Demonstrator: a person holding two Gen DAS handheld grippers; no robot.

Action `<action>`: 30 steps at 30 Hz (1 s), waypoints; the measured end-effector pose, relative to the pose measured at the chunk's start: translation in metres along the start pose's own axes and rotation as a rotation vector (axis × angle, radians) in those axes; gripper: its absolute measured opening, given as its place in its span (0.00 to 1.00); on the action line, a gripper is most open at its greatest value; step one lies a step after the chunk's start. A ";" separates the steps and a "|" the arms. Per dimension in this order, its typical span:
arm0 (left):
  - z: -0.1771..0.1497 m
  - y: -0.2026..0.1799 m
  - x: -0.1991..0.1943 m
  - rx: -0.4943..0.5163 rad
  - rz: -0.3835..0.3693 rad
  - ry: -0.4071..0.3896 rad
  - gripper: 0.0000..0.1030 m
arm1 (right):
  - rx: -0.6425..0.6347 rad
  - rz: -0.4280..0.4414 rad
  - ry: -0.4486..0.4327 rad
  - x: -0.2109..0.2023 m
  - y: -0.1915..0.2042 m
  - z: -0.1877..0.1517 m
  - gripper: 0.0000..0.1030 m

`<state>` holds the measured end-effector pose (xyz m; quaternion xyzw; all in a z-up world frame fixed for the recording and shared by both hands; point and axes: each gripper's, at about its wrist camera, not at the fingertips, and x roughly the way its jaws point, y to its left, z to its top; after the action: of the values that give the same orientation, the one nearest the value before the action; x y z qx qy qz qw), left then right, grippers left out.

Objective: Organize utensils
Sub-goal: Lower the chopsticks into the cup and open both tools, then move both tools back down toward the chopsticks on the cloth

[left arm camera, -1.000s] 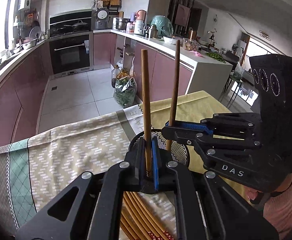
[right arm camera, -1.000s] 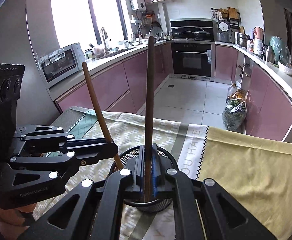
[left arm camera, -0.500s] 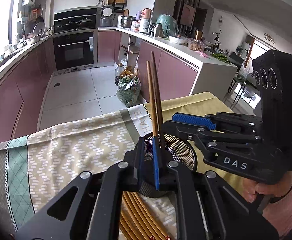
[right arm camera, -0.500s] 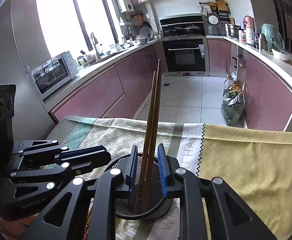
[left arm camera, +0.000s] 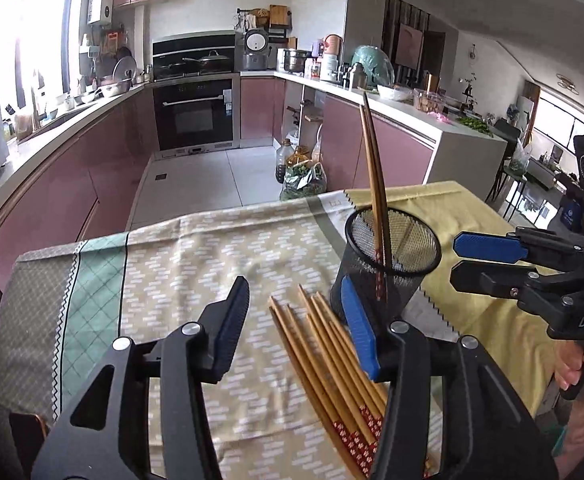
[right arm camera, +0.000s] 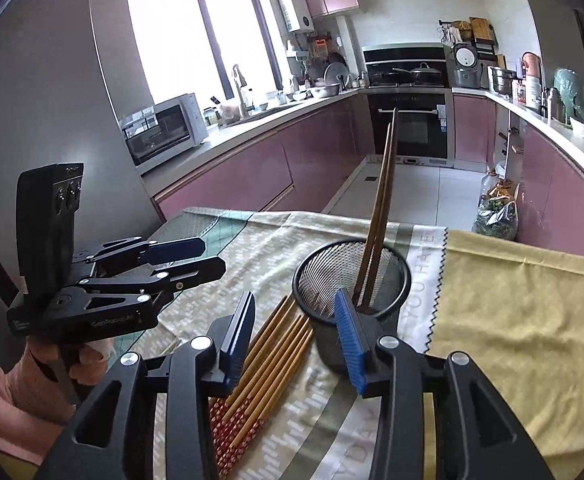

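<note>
A black mesh cup [left arm camera: 391, 256] [right arm camera: 351, 280] stands on the patterned cloth, with two wooden chopsticks [left arm camera: 373, 176] [right arm camera: 381, 208] leaning upright inside it. Several more chopsticks [left arm camera: 331, 356] [right arm camera: 268, 352] lie flat in a bundle in front of the cup. My left gripper [left arm camera: 295, 320] hovers above that bundle, its jaws opening with nothing between the pads. My right gripper [right arm camera: 295, 336] is also opening and empty, just in front of the cup. Each gripper shows in the other's view: the right gripper [left arm camera: 487, 256], the left gripper [right arm camera: 196, 256].
The table carries a patterned cloth [left arm camera: 196, 264] and a yellow cloth [right arm camera: 511, 312] at the right. A person's hand [right arm camera: 44, 360] holds the left gripper. Beyond the table's far edge lie a tiled floor, pink cabinets and an oven [left arm camera: 196, 116].
Both grippers let go of their chopsticks, which now stand in the mesh cup. Both have opened and drawn back from the cup, over the flat bundle.
</note>
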<state>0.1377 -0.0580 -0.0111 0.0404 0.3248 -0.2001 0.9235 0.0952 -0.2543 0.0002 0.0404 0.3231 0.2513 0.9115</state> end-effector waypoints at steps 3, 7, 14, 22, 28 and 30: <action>-0.023 0.004 0.006 -0.002 -0.001 0.047 0.47 | -0.005 -0.011 0.056 0.012 0.008 -0.017 0.38; -0.052 0.008 0.015 -0.001 0.009 0.106 0.47 | 0.023 -0.012 0.129 0.031 0.010 -0.038 0.38; -0.082 0.011 0.024 -0.030 0.003 0.172 0.47 | 0.037 -0.037 0.200 0.054 0.016 -0.057 0.38; -0.090 0.002 0.031 -0.026 -0.015 0.208 0.48 | 0.029 -0.096 0.220 0.059 0.019 -0.068 0.38; -0.091 -0.001 0.036 -0.028 -0.012 0.222 0.49 | 0.022 -0.112 0.229 0.061 0.020 -0.073 0.38; -0.091 -0.002 0.037 -0.027 -0.012 0.227 0.49 | 0.014 -0.125 0.232 0.063 0.023 -0.072 0.38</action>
<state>0.1099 -0.0536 -0.1052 0.0486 0.4301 -0.1953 0.8801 0.0835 -0.2107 -0.0868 -0.0028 0.4299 0.1949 0.8816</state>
